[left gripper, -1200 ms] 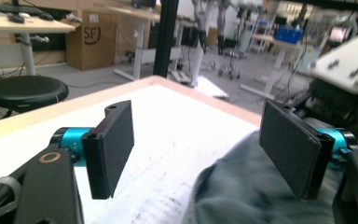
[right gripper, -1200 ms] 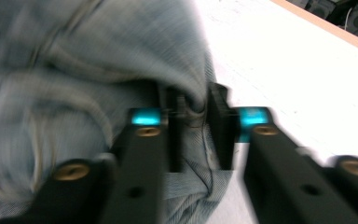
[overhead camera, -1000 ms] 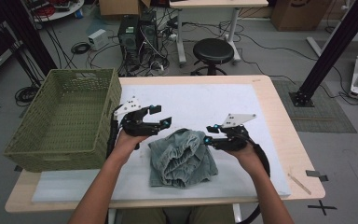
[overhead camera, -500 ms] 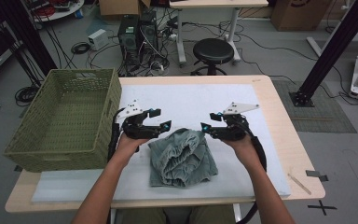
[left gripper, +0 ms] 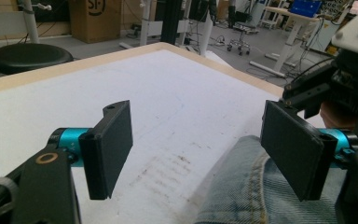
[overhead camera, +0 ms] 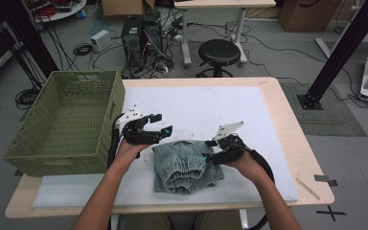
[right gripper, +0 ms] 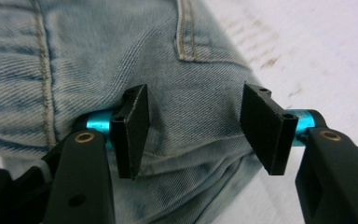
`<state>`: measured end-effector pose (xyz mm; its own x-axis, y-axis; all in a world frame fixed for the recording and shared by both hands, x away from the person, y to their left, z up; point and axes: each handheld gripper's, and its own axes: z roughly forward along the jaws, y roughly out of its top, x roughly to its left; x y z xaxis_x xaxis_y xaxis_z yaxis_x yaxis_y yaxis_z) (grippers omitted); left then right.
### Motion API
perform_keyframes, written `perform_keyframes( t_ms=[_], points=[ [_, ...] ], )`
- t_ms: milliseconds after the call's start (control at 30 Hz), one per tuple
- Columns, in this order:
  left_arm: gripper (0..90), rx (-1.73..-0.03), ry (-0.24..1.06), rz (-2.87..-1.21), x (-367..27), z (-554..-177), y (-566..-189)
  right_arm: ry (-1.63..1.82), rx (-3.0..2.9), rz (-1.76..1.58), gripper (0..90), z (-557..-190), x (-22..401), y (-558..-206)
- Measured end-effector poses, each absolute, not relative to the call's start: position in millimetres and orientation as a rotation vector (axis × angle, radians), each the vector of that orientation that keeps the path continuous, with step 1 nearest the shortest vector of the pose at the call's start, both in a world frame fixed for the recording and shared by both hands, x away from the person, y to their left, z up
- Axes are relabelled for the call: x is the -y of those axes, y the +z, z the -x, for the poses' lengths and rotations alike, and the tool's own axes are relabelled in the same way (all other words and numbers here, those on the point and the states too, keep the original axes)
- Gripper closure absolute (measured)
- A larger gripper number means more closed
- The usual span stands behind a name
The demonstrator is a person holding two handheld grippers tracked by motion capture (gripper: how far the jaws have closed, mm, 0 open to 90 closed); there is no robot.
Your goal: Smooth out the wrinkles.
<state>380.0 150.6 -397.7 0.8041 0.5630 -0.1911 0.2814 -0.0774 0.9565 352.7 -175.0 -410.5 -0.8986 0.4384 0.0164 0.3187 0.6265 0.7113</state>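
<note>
We see the high view lit evenly and rather dim, with soft shadows under the hands and slight bending at its edges. In the right gripper view the jeans [right gripper: 98, 60] blur toward 12 o'clock; the worktop [left gripper: 177, 93] glares pale.

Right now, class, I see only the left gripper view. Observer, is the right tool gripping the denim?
Observer: No. The right tool is open: its jaws have just been opening and stand apart over the denim garment, pads not pressing.
Operator: Where could it go?
Observer: A green woven basket stands left of the left tool.
Operator: What is on the denim?
Observer: A stitched pocket corner, just beyond the right tool.
</note>
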Motion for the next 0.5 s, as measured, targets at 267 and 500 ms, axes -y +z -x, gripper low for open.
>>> perform_keyframes(
  t_ms=[267,500],
  points=[
    [25.4,-0.678,0.26,-1.662,-154.1,-377.5,-401.3,1.261,-2.567,-0.701,40.1,-346.7,185.6,-398.8],
    [25.4,-0.682,0.257,-1.656,-155.9,-377.2,-401.5,1.349,-2.476,-0.75,31.8,-348.0,171.7,-376.7]
  ],
)
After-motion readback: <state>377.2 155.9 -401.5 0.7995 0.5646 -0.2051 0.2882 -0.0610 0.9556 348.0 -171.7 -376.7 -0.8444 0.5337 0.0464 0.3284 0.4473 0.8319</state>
